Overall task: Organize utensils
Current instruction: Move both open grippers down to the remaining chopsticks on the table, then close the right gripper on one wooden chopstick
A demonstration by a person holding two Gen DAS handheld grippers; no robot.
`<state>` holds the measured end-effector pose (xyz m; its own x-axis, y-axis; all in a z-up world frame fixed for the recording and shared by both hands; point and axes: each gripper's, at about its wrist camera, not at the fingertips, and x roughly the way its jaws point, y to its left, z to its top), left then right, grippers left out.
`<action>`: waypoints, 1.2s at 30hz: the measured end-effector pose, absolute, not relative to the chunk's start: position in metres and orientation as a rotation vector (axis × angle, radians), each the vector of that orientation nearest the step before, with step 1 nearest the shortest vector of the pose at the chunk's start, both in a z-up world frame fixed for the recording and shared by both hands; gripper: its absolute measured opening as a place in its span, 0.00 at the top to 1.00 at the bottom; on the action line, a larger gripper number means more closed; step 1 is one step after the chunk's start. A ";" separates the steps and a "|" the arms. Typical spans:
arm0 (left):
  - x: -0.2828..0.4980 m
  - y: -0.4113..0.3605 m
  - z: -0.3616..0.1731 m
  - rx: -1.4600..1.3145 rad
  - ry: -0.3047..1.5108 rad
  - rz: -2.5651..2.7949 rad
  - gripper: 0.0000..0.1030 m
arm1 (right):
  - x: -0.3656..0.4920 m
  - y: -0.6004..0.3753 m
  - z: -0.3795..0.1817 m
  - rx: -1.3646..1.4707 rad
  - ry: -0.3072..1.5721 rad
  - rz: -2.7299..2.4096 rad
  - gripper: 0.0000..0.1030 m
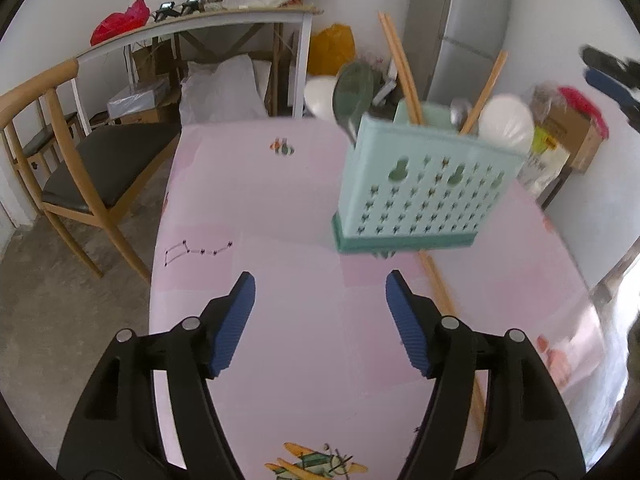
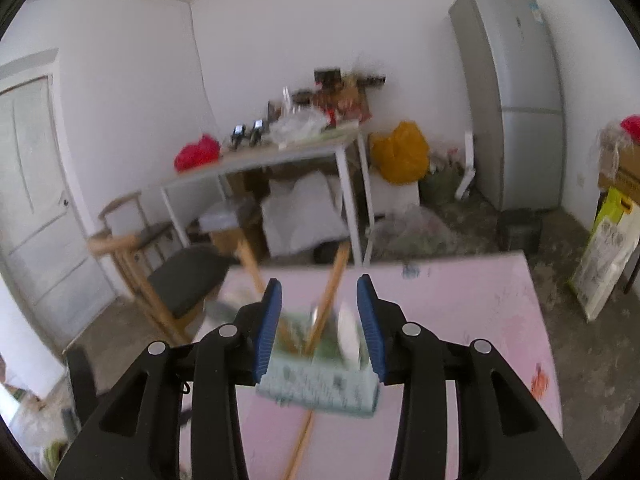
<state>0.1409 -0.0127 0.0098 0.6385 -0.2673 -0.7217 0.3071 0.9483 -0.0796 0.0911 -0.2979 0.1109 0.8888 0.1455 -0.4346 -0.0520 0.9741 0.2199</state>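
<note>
Two handheld grippers with black arms and blue ribbed pads worked over a pale pink table (image 1: 280,208) printed with small cartoon pictures. From the left wrist view, the left gripper (image 1: 320,292) hovered above the bare tabletop with its jaws spread wide and nothing between them. Farther off and to the right stood a mint-green utensil caddy (image 1: 424,184), a perforated plastic box on a darker green base, upright on the table. Inside it stood wooden chopsticks (image 1: 400,64) leaning out of the top, a dark green spoon (image 1: 354,88) at its left end, a white spoon (image 1: 506,120) at its right end, and a metal spoon (image 1: 460,112) between them. One loose chopstick (image 1: 440,292) lay flat on the table, running from under the caddy's near edge toward the viewer, just right of the left gripper. At the far right edge of that view, the right gripper (image 1: 612,76) appeared as a dark blur in the air. From the right wrist view, which was blurred, the right gripper (image 2: 319,304) sat low above the caddy (image 2: 316,388), its jaws partly apart with the chopsticks and white spoon showing between the pads; whether the pads touched anything could not be told. Beyond the table were a wooden chair (image 1: 72,168), a cluttered white side table (image 1: 208,24), a yellow bag (image 1: 332,48) and a grey refrigerator (image 2: 516,100).
</note>
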 end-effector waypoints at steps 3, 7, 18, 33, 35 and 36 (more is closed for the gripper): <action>0.142 -0.019 -0.002 0.089 0.861 -0.326 0.35 | 0.084 -0.289 0.068 0.228 0.604 0.115 0.63; 0.139 -0.028 -0.018 0.130 0.918 -0.329 0.34 | 0.080 -0.273 -0.008 0.282 0.842 0.126 0.63; 0.126 -0.048 -0.043 0.220 0.991 -0.318 0.32 | 0.072 -0.241 -0.083 0.299 1.021 0.143 0.77; 0.124 -0.057 -0.040 0.265 0.986 -0.287 0.31 | 0.076 -0.226 -0.093 0.258 1.035 0.158 0.91; 0.124 -0.056 -0.039 0.267 0.983 -0.289 0.31 | 0.076 -0.227 -0.093 0.257 1.038 0.149 0.92; 0.123 -0.056 -0.039 0.270 0.981 -0.289 0.31 | 0.075 -0.227 -0.094 0.259 1.038 0.147 0.92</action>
<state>0.1235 -0.0563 -0.0388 0.5238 -0.1174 -0.8437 0.3586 0.9288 0.0934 0.0753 -0.2275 -0.0937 0.5015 0.2415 -0.8308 0.0021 0.9599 0.2803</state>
